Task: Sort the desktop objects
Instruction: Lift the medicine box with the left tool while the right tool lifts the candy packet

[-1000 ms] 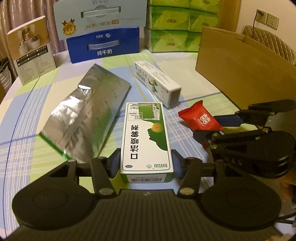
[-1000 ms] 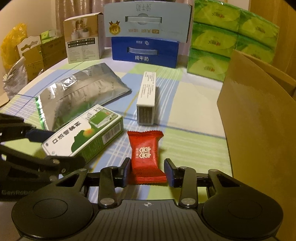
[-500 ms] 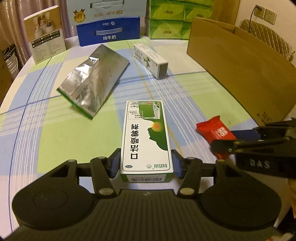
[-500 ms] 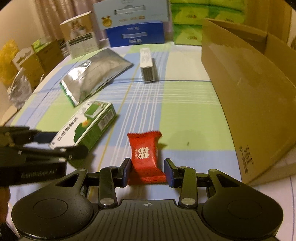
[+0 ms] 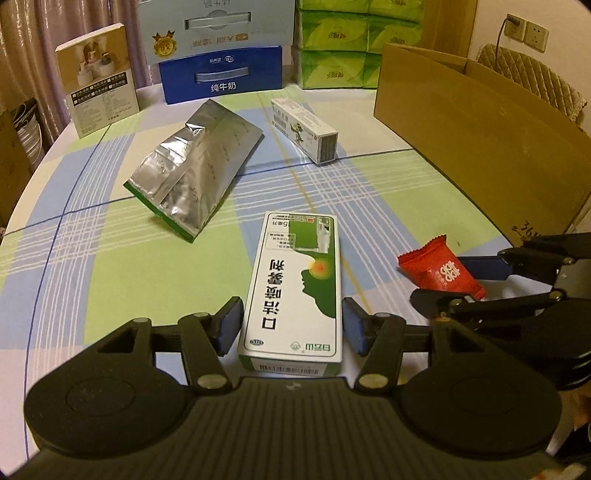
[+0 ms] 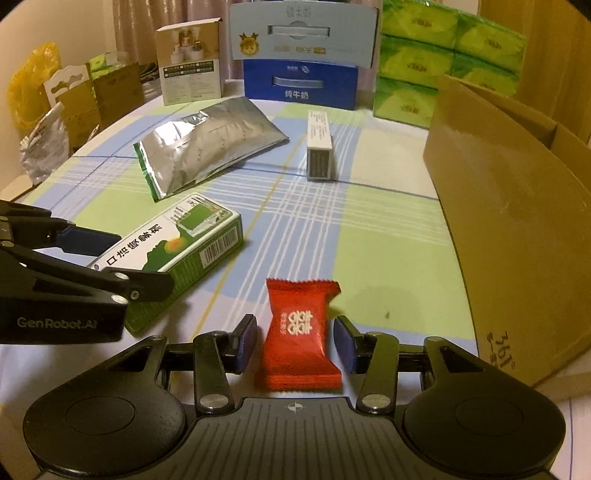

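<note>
Checked tablecloth (image 5: 110, 258); cardboard box (image 5: 480, 147) at edge; curtains (image 5: 22, 48) behind.

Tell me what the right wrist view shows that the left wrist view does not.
Only the right wrist view shows the yellow bag and hanging-tab cartons at far left. Only the left wrist view shows the wall sockets and quilted chair back. Both show the green-white box, red candy, foil pouch, cardboard box.
</note>
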Demonstrator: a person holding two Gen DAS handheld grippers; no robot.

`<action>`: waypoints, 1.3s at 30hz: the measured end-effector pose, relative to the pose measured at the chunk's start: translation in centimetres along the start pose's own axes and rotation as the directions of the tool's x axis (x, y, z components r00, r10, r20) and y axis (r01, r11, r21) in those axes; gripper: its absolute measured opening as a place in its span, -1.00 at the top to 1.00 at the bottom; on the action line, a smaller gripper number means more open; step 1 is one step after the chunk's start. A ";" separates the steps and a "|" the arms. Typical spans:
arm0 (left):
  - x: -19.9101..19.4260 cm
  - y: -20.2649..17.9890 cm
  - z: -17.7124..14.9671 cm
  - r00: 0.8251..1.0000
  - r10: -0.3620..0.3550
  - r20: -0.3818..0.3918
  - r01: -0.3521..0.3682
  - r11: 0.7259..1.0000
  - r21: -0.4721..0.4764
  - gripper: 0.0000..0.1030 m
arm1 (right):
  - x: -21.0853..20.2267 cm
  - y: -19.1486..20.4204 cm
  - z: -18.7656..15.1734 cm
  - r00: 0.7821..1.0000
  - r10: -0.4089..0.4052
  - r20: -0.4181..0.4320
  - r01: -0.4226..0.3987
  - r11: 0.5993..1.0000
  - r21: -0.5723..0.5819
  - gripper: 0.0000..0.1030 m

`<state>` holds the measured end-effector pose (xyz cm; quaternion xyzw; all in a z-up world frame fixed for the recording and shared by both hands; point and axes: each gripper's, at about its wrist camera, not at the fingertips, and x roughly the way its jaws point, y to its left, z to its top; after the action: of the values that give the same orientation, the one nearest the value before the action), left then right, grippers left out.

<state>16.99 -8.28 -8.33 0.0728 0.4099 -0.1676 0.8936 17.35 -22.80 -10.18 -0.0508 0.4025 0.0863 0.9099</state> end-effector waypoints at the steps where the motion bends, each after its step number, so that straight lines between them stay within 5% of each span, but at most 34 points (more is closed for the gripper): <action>1: 0.1 0.0 0.0 1.000 -0.003 0.002 0.003 1.000 0.000 -0.09 | 0.1 0.1 0.0 1.000 -0.002 0.002 0.002 1.000 -0.001 0.15; 21: 1.8 -0.4 0.6 0.999 -0.004 -0.037 0.005 1.000 0.017 0.01 | 0.0 -0.3 0.2 1.000 -0.008 0.018 0.007 0.999 0.048 0.52; 39: -1.7 -1.2 0.3 1.000 -0.007 -0.022 0.007 1.000 0.009 0.01 | -3.8 -0.9 0.2 0.998 -0.002 0.069 -0.005 0.995 0.105 0.53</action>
<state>15.74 -9.04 -6.86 0.0773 0.4192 -0.1719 0.8881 15.19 -24.09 -7.22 0.0002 0.3747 0.0674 0.9247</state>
